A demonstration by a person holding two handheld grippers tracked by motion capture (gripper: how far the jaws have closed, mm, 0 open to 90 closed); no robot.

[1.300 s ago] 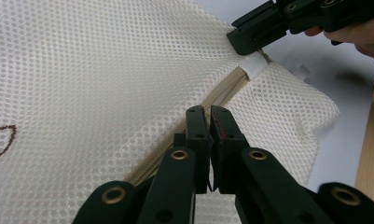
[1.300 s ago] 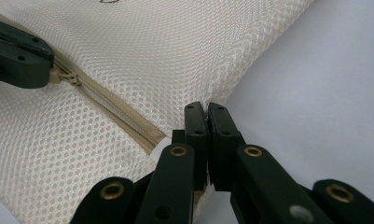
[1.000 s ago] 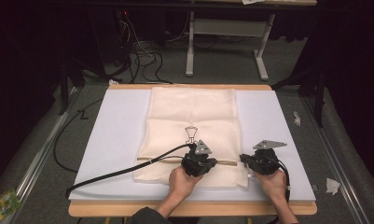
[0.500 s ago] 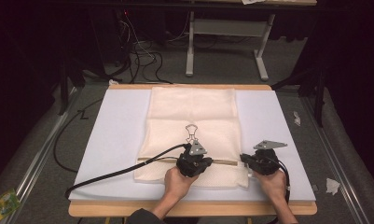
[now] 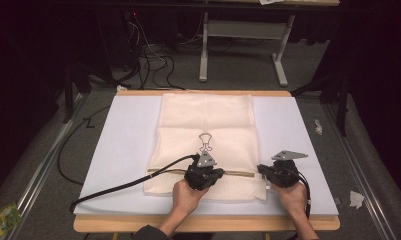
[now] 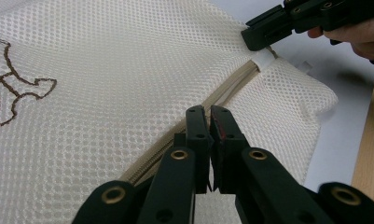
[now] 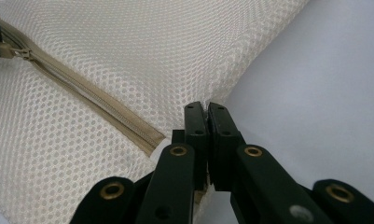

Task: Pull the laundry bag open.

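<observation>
Lay flat on white mat point(image 5: 128, 135), toward its near edge: mesh bag point(image 5: 205, 125). Clamped right gripper point(image 7: 207, 109) on white tab point(image 6: 264, 58), left gripper point(image 6: 208, 112) on zipper pull point(image 7: 14, 52). Needed steady tension, drawn straight along zipper point(image 7: 96, 100).

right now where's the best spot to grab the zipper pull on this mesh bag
Take the zipper pull, the small metal tab at the head of the tan zipper. It lies flat on the mesh bag, in line with the track, so come in low along the zipper line with the left tool and pinch its flat faces.
</observation>
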